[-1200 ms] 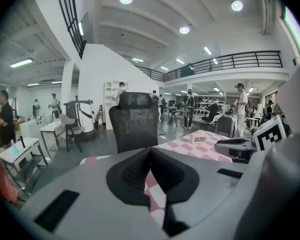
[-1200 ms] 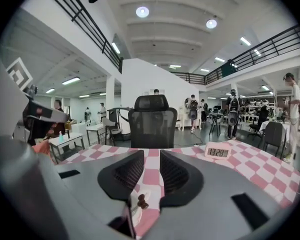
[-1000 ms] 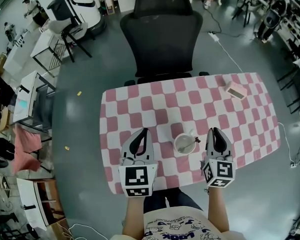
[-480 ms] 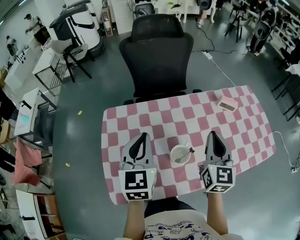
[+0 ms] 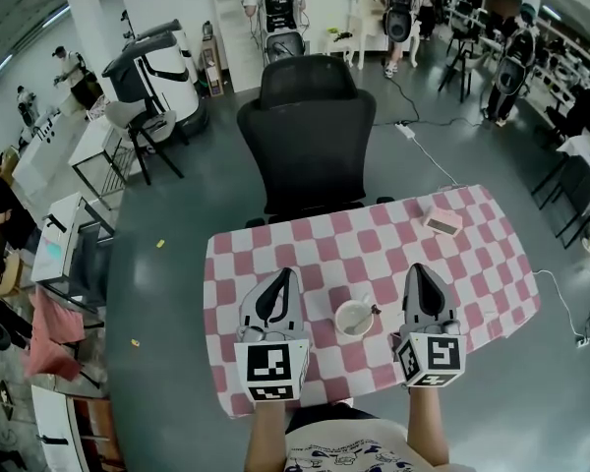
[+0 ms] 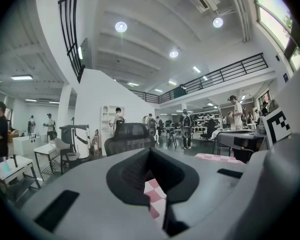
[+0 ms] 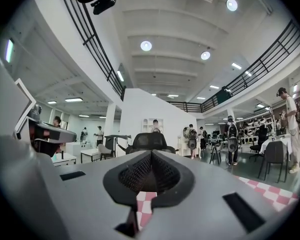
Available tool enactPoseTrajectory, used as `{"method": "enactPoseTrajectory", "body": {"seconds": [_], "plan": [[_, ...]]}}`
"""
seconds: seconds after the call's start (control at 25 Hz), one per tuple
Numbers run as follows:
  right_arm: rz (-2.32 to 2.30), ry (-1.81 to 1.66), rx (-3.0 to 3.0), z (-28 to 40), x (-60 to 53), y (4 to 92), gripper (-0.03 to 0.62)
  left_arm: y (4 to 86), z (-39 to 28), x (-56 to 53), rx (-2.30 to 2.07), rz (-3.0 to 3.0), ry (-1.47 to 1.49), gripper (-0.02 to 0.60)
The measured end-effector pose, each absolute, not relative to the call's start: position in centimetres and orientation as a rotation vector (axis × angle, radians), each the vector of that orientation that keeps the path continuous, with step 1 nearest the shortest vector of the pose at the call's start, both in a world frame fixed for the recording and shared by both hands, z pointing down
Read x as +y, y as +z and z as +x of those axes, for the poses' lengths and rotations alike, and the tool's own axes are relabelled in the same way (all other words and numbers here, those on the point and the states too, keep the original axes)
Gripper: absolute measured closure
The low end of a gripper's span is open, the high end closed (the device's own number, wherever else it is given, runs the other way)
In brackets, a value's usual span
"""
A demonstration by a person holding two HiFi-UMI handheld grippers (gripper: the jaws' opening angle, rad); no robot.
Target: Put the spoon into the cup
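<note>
The spoon (image 5: 372,312) sits in the white cup (image 5: 354,319) on the checkered counter (image 5: 472,254), its handle leaning toward 2 o'clock. The left hand-held gripper (image 5: 282,281) is at the cup's 9 o'clock and the right hand-held gripper (image 5: 420,275) at 3 o'clock, both with jaws pressed together, empty.

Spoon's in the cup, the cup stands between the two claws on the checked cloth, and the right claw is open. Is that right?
No: the right claw is shut, jaws together on nothing, as the right gripper view shows. The rest holds: the spoon is in the cup, which stands between the left claw and the right one on the checked cloth.
</note>
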State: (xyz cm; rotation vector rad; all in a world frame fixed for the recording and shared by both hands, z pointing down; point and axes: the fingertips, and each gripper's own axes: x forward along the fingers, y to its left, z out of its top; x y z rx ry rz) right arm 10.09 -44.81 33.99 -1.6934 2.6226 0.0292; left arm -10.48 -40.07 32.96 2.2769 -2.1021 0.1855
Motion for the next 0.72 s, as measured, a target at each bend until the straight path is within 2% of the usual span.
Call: {"method": "enactPoseTrajectory", "body": {"seconds": [0.72], "plan": [[-1.667,0.056,2.619,10.1,-44.3,32.4,0.580,31.2,-10.2,-39.9,-2.122,2.310,0.151,0.568]]}}
